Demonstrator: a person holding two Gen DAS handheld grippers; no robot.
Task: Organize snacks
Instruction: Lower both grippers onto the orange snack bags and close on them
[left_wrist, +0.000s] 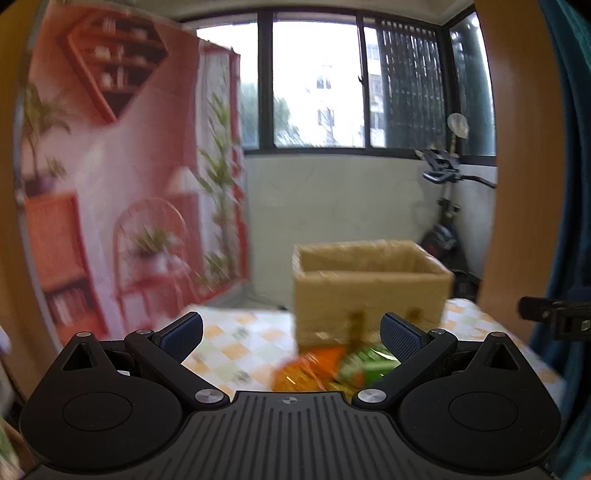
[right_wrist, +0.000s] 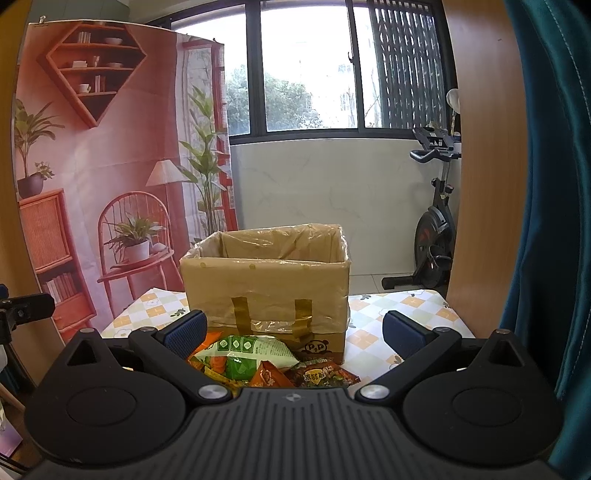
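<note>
My left black two-finger gripper (left_wrist: 291, 332) hangs with its blue-padded jaws spread wide and empty above the checked orange-and-white tablecloth (left_wrist: 236, 343); in this blurred left wrist view the open brown cardboard box lined with clear plastic (left_wrist: 369, 291) stands just ahead and to the right, and a smeared heap of orange and green foil snack packets (left_wrist: 332, 369) lies against its near wall, low between my fingers. From the right wrist view, my right black two-finger gripper (right_wrist: 293, 330) is likewise wide apart and holding nothing, the box dead ahead, the packets piled at its foot: a green-and-white puffed bag (right_wrist: 247, 350) on top, a small orange sachet (right_wrist: 269, 376) and a dark red packet (right_wrist: 325, 374) beside it. I judge these light, soft and slippery, air-filled and easily crushed, so a pinch on a crimped end seam looks safest. The box rim is tall and its loose liner could snag; open table lies to the right of the box, with the table edge near on either side.
</note>
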